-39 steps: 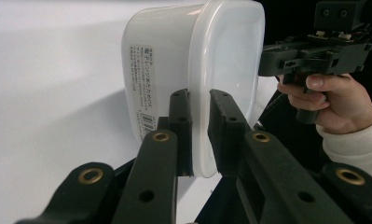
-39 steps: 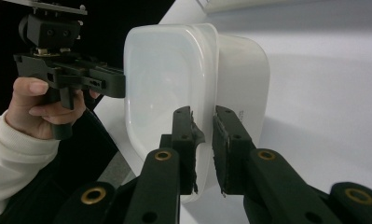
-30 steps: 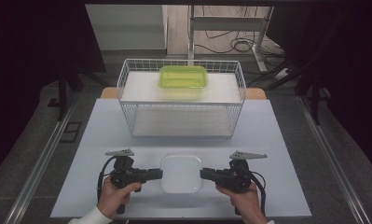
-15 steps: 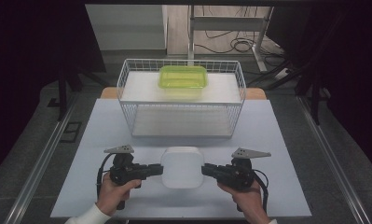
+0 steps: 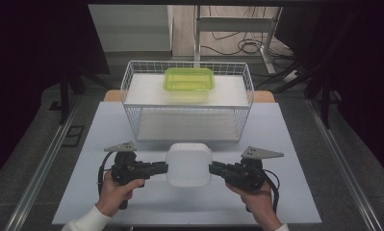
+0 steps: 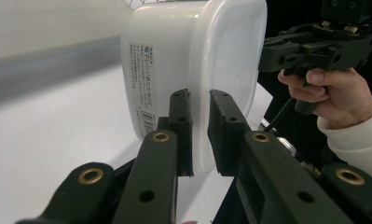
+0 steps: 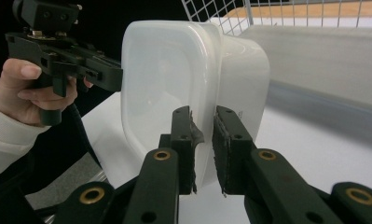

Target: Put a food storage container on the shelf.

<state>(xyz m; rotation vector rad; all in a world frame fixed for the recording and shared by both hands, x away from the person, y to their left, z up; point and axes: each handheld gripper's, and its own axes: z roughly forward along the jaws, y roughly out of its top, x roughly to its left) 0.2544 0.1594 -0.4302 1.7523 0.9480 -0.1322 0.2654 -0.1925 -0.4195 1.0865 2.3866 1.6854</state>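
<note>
- High view: white lidded container [image 5: 188, 164] was seen held between the left gripper [image 5: 161, 168] and the right gripper [image 5: 214, 168], above the near part of the worktop [image 5: 286, 144], in front of the wire basket [image 5: 188, 103] with a green-lidded box [image 5: 189, 79] on top. Compared with the earlier frame, it appeared larger and nearer the basket, so it was judged lifted.
- Left gripper view: the jaws were clamped on the container's lid rim [image 6: 200, 88]. The thin plastic was judged light, slightly flexible and slippery; the rim was judged the sound place to grip.
- Right gripper view: the jaws were likewise closed on the opposite rim [image 7: 207, 79], which kept the load balanced.
</note>
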